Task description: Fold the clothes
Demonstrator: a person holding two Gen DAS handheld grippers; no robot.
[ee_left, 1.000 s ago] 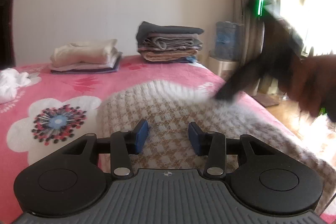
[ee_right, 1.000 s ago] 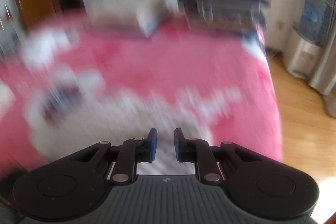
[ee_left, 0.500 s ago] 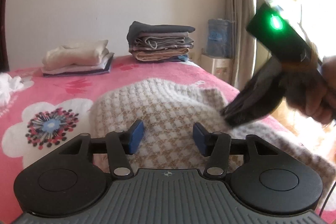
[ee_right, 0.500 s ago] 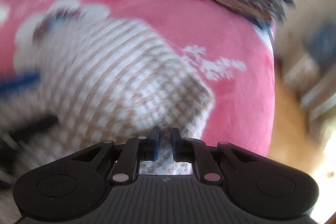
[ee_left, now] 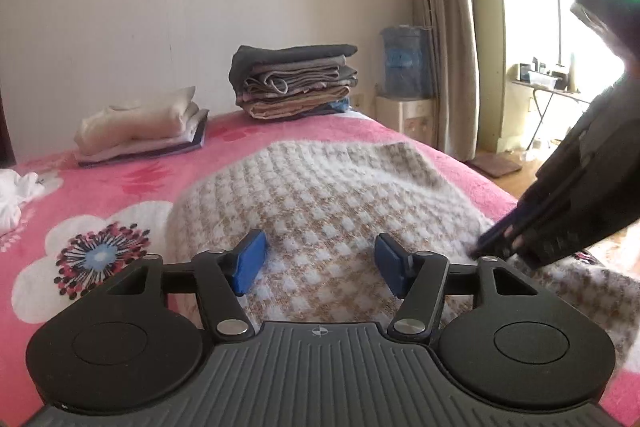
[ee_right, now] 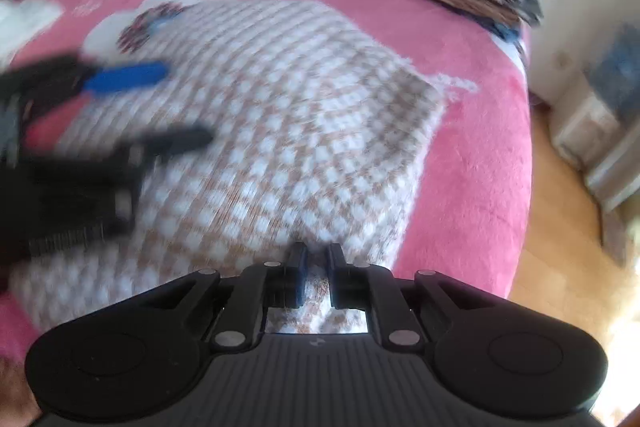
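the left gripper (ee_left: 318, 265) stands wide, its jaws having just been opening, hovering over the checked knit sweater (ee_left: 320, 195) with nothing pinched. the right gripper (ee_right: 316, 277) is narrowed on the sweater's edge near the bed's (ee_left: 100, 187) right side, apparently pinching a fold, though blur hides the contact. the knit looks thick, soft and floppy, so it should drape and stretch; hems and corners suit gripping. folded stacks (ee_left: 294, 83) sit at the bed's far edge.

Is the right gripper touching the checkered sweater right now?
Touching. In the right wrist view, the right gripper has its jaws nearly closed, with a fold of the checkered sweater pinched between them at the near edge.
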